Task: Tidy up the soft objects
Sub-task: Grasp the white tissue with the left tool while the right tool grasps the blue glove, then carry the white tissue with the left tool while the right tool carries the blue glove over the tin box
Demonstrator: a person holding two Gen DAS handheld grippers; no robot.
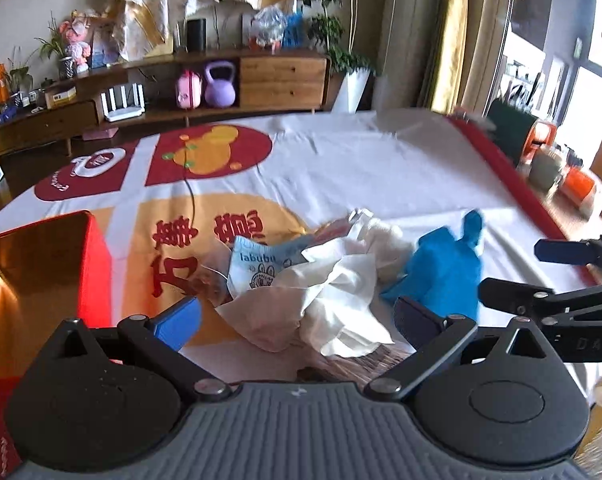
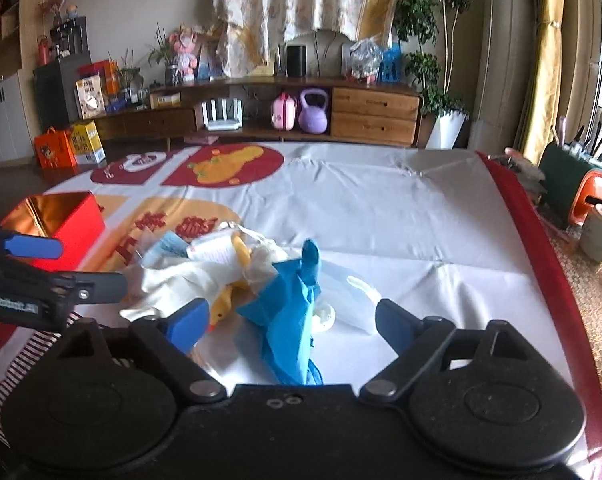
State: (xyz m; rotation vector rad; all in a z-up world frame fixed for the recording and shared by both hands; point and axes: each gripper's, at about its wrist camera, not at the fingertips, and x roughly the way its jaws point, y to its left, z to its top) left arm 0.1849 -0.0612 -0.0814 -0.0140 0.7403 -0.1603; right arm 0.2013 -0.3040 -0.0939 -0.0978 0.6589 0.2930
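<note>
1. Left gripper [image 1: 297, 318]: jaws spread wide, nothing between them; blue pads [image 1: 181, 320] on either side of the pile's near edge.
2. Just ahead of the left gripper: crumpled white tissue-like cloth [image 1: 333, 280], and behind it to the left a pale blue "labubu" printed packet [image 1: 257, 262].
3. Ahead-right of the left gripper: bright blue soft fabric piece [image 1: 445, 268], touching the white cloth's right edge.
4. Right gripper [image 2: 291, 322]: jaws also wide apart and holding nothing; the blue fabric [image 2: 289, 316] lies between and just ahead of its fingers (contact unclear, probably none).
5. Ahead-left of the right gripper: yellow soft toy [image 2: 223, 306] partly tucked under the white cloth [image 2: 177, 280].
6. Ahead-right of the right gripper: clear plastic wrapper [image 2: 353, 296], beside the blue fabric.
7. Far left of both grippers: open red box with shiny gold lining [image 1: 41, 264], well apart from the pile.
8. All on a white printed tablecloth with red and orange graphics [image 2: 381, 216].
</note>
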